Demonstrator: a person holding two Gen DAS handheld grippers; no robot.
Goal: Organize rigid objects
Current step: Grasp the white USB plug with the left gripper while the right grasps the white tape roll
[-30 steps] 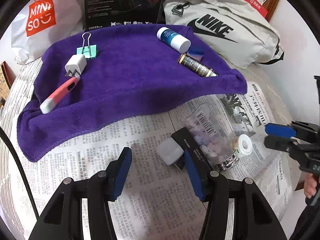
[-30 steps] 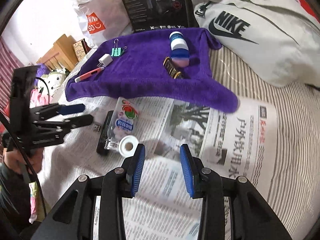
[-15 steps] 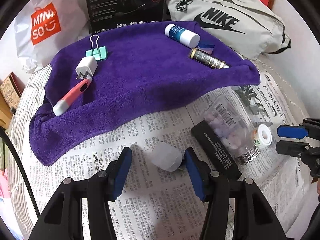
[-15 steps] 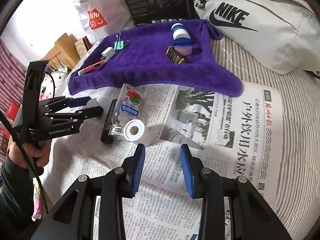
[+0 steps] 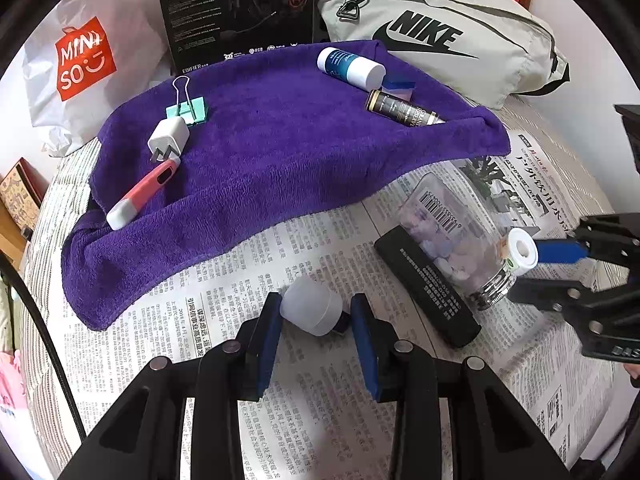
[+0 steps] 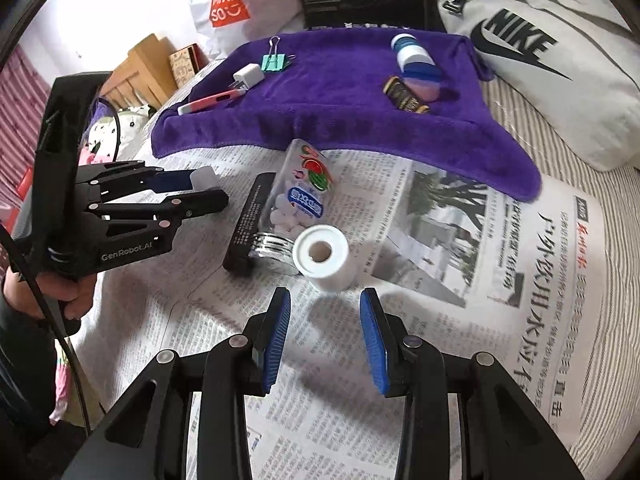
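Note:
My left gripper (image 5: 316,312) is closing on a frosted white-capped small object (image 5: 310,308), and both blue pads touch its sides; in the right wrist view the left gripper (image 6: 208,188) shows the object at its tips. My right gripper (image 6: 325,308) is open and empty, just short of a white tape roll (image 6: 322,258). Behind the roll lie a clear candy bottle (image 6: 300,200) and a black bar (image 6: 250,220), all on newspaper. On the purple towel (image 5: 280,152) rest a green binder clip (image 5: 188,108), a white plug (image 5: 168,138), a pink pen-shaped tool (image 5: 144,188), a blue-white bottle (image 5: 350,68) and a dark tube (image 5: 404,112).
A black Edifier box (image 5: 236,12), a white Miniso bag (image 5: 80,60) and a grey Nike bag (image 5: 440,28) stand behind the towel. The newspaper (image 6: 520,280) covers striped bedding. A person's hand (image 6: 60,292) holds the left gripper's handle at the left edge.
The left gripper's jaws have narrowed onto the white-capped object that lay loose between them. The right gripper has moved closer to the tape roll, jaws unchanged.

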